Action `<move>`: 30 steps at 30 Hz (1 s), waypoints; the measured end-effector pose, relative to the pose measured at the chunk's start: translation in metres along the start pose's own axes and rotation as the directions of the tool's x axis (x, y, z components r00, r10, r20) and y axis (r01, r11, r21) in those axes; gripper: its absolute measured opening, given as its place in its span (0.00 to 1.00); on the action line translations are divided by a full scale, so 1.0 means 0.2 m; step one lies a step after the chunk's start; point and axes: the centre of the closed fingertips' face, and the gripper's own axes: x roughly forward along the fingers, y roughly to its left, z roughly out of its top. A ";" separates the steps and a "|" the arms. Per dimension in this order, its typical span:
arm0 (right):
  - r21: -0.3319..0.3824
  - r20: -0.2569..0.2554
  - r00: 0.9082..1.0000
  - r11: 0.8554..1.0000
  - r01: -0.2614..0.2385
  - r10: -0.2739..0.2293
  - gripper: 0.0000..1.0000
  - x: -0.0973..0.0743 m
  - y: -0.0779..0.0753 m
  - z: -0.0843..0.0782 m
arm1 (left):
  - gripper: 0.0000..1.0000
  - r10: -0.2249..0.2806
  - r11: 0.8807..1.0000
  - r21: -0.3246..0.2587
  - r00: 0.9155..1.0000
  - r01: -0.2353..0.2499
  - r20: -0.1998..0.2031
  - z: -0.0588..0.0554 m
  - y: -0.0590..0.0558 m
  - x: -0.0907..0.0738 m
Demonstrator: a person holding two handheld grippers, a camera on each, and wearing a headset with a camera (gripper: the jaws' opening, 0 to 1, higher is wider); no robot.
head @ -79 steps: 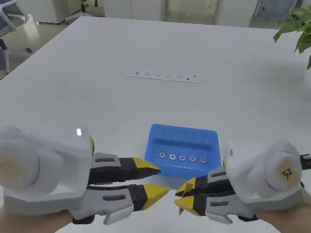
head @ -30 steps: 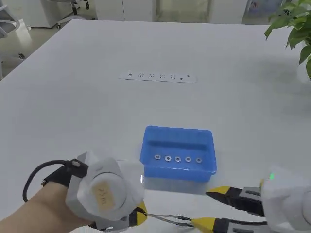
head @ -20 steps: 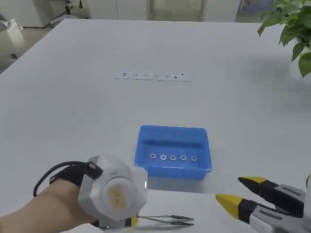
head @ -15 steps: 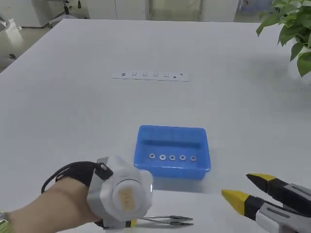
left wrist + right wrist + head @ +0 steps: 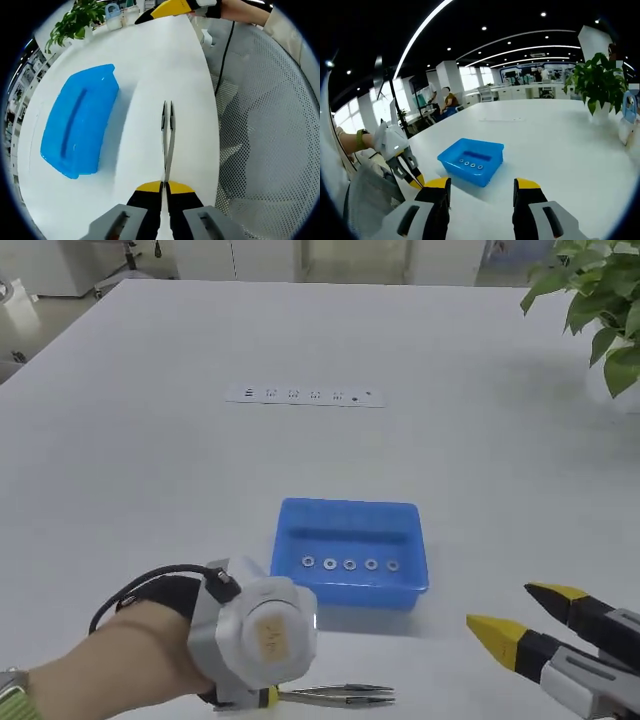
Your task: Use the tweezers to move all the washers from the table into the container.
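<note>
**1. Tool state.** The left gripper (image 5: 164, 186) has its jaws pressed together on the rear end of the tweezers (image 5: 167, 140). The tweezer tips stand a sliver apart and carry nothing. The right gripper (image 5: 498, 604) has its jaws spread and holds nothing.

**2. Governing relation.** The tweezers lie on the person's side of the container (image 5: 345, 506), just beyond its near wall and low over the table (image 5: 300, 340). Contact with the table cannot be confirmed. Their long axis runs parallel to that near wall. The tips point away from the container's near left corner, where the left gripper is, and toward the right gripper off its near right corner. Both grippers are near the container, and the left one carries the tool. To reach inside, the tips would need to swing about a quarter turn toward the container and rise over its wall.

**3. Container contents.** Five washers (image 5: 349, 564) lie in a straight row on the container floor, parallel to its long walls.

**4. Assessment.** The transfer appears complete or nearly so. The coming move probably calls for setting the tweezers down rather than another pick.
</note>
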 end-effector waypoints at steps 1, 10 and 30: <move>0.003 0.003 1.000 1.000 0.001 -0.001 0.48 0.00 0.00 0.00 | 0.01 0.002 1.000 -0.021 1.000 -0.001 0.009 -0.01 0.00 0.00; -0.003 0.045 0.999 1.000 -0.002 0.002 0.53 -0.02 -0.02 0.05 | 0.19 0.138 0.971 -0.220 0.974 -0.097 0.178 0.00 0.05 -0.13; -0.060 0.211 0.977 0.998 0.034 -0.021 0.69 -0.06 -0.04 0.27 | 0.83 0.772 0.624 -0.707 0.404 -0.332 0.491 0.05 0.39 -1.03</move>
